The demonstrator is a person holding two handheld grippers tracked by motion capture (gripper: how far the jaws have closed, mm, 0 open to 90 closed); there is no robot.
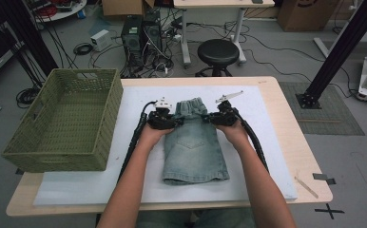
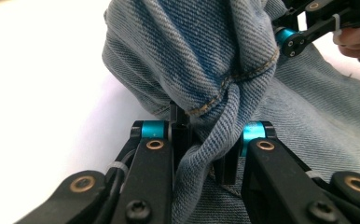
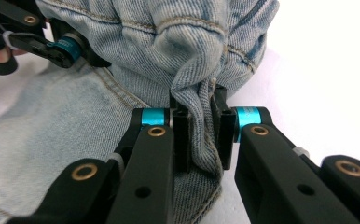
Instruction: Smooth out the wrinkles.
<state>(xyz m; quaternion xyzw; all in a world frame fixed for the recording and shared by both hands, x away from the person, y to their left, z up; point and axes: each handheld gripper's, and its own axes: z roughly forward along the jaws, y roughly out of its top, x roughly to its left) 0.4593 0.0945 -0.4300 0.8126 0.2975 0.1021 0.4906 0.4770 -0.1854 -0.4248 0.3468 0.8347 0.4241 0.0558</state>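
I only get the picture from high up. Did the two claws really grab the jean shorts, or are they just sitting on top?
Observer: They grabbed. In the left gripper view, the left gripper has a bunched fold of the denim shorts pinched between its pads.
Operator: And the other claw?
Observer: Same. In the right gripper view, the right gripper squeezes a twisted fold near the shorts' edge.
Operator: What's under the shorts up close?
Observer: A plain white mat, showing bright beside the cloth.
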